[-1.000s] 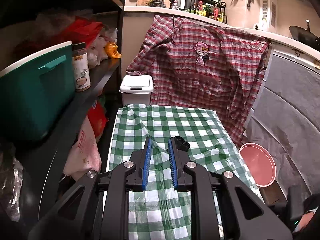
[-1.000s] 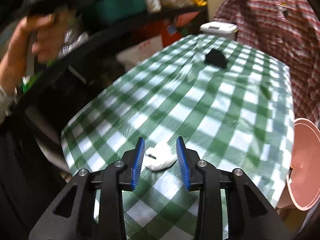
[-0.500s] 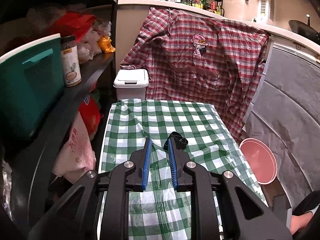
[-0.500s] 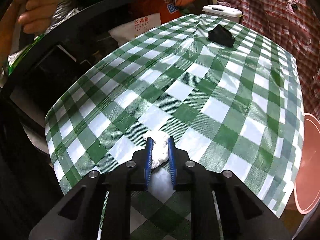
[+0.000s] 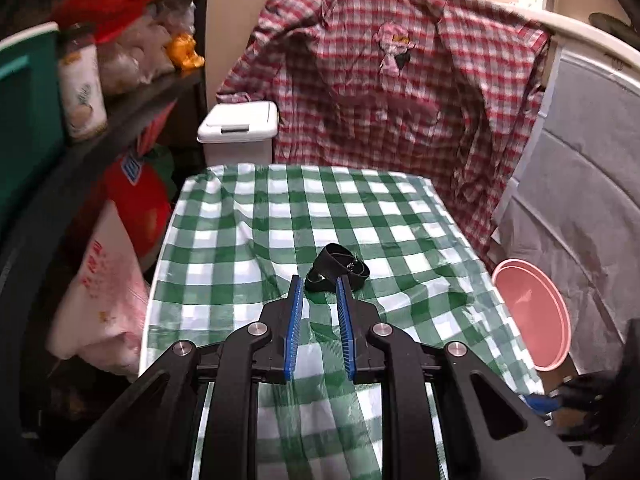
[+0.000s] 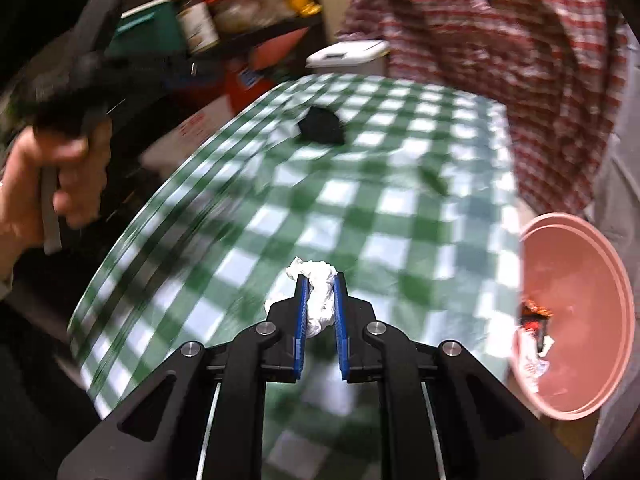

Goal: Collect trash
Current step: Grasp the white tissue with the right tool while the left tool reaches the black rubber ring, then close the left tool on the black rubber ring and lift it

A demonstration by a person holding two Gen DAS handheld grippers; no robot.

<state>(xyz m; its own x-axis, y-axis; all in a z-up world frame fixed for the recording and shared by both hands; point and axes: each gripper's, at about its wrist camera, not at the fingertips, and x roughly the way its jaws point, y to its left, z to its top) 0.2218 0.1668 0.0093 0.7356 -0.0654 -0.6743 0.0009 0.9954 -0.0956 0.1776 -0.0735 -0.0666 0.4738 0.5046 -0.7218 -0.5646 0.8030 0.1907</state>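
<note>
My right gripper (image 6: 319, 280) is shut on a crumpled white tissue (image 6: 320, 300) and holds it above the green checked tablecloth (image 6: 360, 184). A pink bin (image 6: 580, 320) with wrappers inside stands low at the right of the table; it also shows in the left wrist view (image 5: 532, 312). A black crumpled band (image 5: 336, 268) lies mid-table just beyond my left gripper (image 5: 319, 284), whose fingers stand narrowly apart with nothing between them. The black band also shows in the right wrist view (image 6: 320, 126).
A white lidded bin (image 5: 240, 132) stands beyond the table's far edge. A plaid shirt (image 5: 400, 80) hangs behind. Dark shelves (image 5: 120, 112) with a jar, bags and a teal box (image 5: 24, 100) run along the left. Grey cloth (image 5: 580, 180) covers the right.
My right gripper closed on the white tissue and lifted it, swinging toward the pink bin. My left gripper drew back slightly, with the black band now in front of its tips.
</note>
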